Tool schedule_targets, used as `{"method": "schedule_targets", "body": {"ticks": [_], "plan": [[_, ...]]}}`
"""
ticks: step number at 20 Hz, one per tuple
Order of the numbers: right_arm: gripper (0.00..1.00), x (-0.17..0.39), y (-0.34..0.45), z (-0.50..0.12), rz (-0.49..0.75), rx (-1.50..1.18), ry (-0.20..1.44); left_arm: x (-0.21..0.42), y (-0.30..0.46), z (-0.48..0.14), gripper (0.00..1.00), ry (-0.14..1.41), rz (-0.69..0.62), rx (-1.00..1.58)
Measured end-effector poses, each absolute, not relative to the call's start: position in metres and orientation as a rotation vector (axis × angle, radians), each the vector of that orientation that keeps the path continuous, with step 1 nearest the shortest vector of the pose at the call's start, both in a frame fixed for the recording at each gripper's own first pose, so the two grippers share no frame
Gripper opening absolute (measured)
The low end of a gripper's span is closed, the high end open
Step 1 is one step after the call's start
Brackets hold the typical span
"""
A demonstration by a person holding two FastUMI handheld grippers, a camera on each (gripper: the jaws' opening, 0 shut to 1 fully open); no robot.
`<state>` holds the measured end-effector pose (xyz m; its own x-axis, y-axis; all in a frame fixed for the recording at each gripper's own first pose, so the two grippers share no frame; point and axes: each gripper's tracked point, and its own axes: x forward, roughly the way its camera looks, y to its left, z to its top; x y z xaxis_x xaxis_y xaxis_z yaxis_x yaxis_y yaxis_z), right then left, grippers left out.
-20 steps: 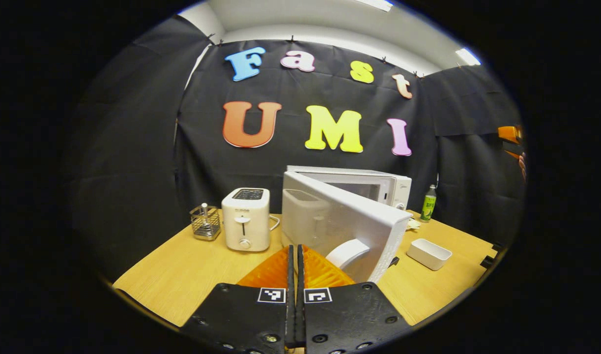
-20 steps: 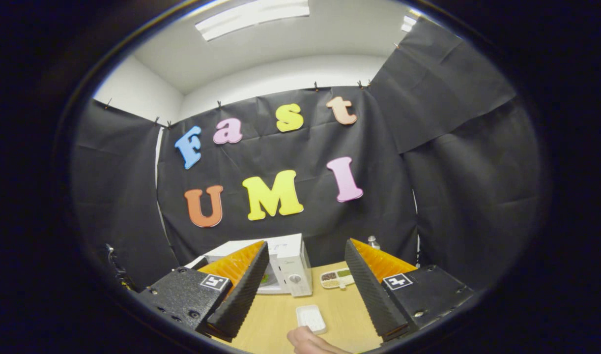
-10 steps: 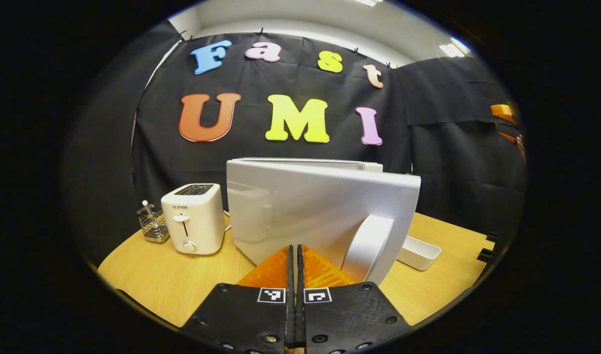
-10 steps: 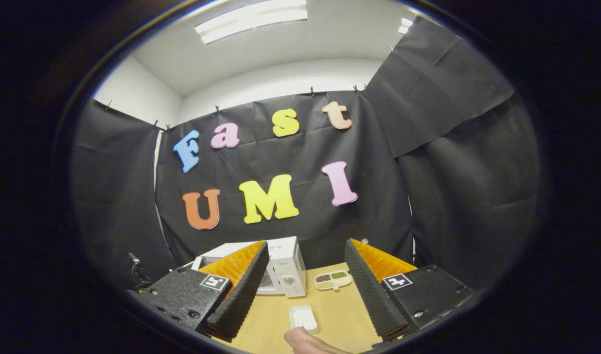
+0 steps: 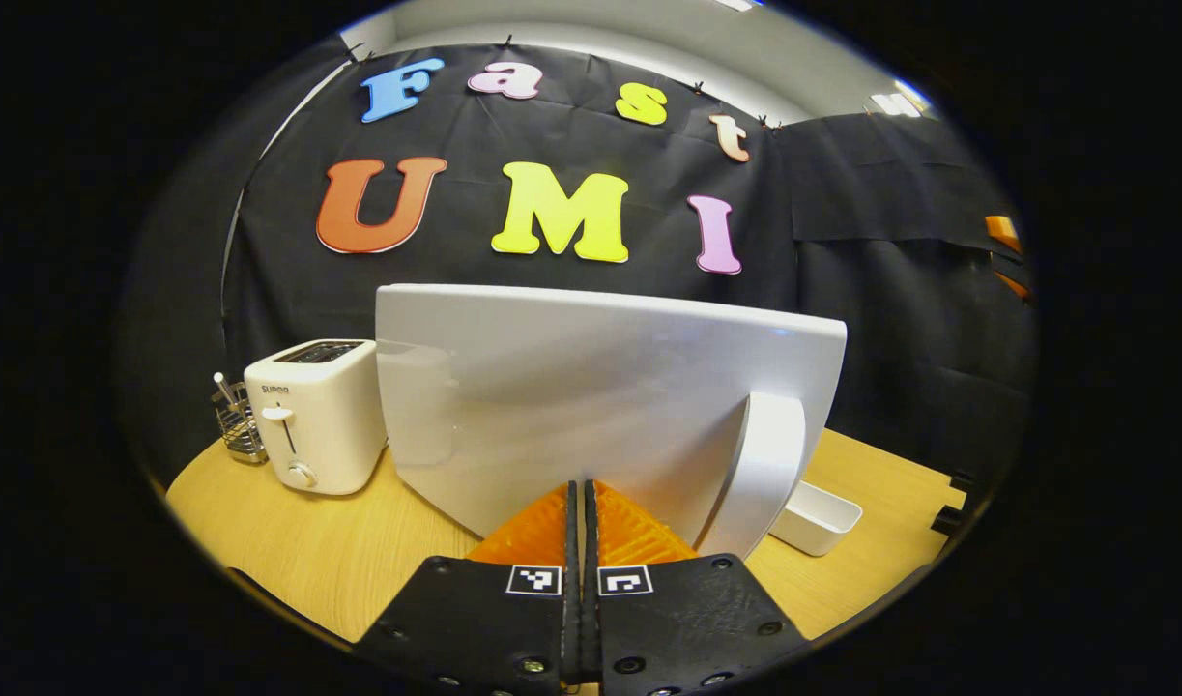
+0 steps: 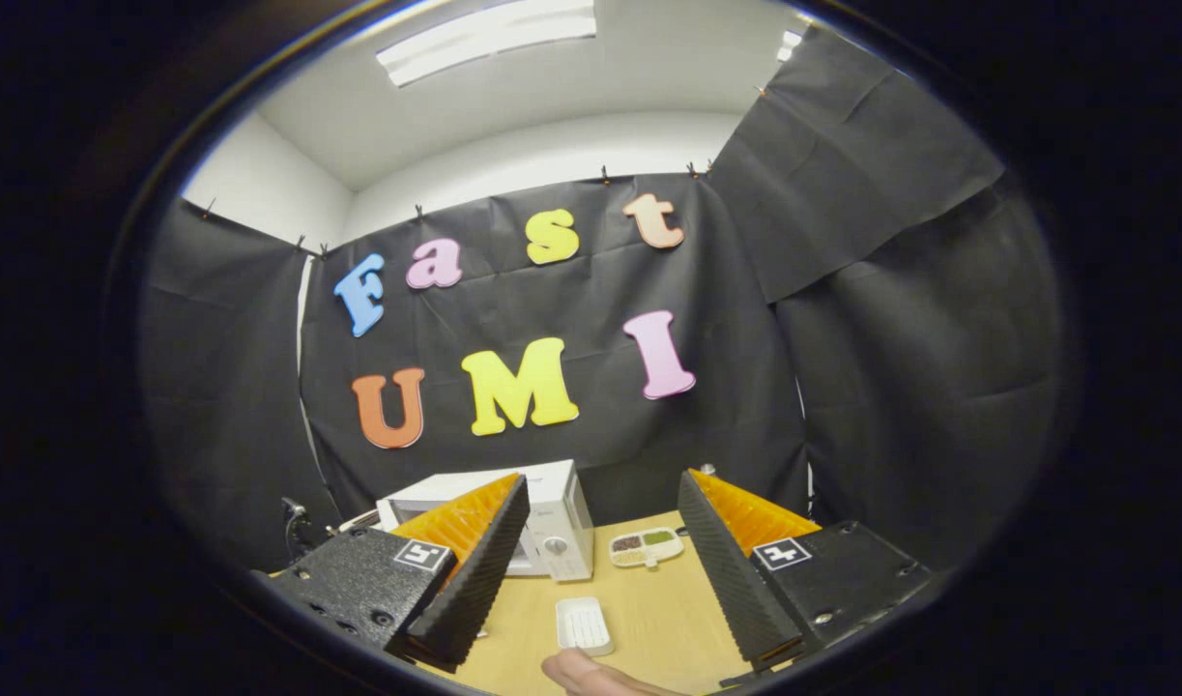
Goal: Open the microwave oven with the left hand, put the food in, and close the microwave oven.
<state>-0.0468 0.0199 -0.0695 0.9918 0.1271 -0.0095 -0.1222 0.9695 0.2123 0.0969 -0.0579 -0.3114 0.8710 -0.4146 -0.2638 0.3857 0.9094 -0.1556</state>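
Note:
The white microwave door (image 5: 571, 387) stands broadside right in front of my left gripper (image 5: 583, 493), its curved handle (image 5: 760, 474) at the right end. My left gripper is shut, with nothing between its fingers; the tips are at the door's outer face. The door hides the oven's body here. In the right gripper view the microwave (image 6: 562, 522) sits far off at the back of the table (image 6: 668, 619), its window partly behind one finger. My right gripper (image 6: 602, 476) is held high and open. Food inside cannot be seen.
A white toaster (image 5: 315, 416) and a wire basket (image 5: 235, 425) stand left of the door. A white rectangular dish (image 5: 815, 517) lies right of the handle. A compartment dish of food (image 6: 646, 546), a small white tray (image 6: 583, 623) and a hand (image 6: 591, 674) show below my right gripper.
The door has swung from angled to broadside and looms larger in the left gripper view as my shut left gripper moves in on it. My right gripper has hardly moved.

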Motion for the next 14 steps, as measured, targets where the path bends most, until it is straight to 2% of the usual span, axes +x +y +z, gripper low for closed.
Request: {"method": "schedule_targets", "body": {"ticks": [14], "plan": [[0.98,-0.004,0.039,-0.103,0.200,0.149,0.060,0.173,-0.108,-0.312,0.00,0.260,-0.390,-0.131]]}}
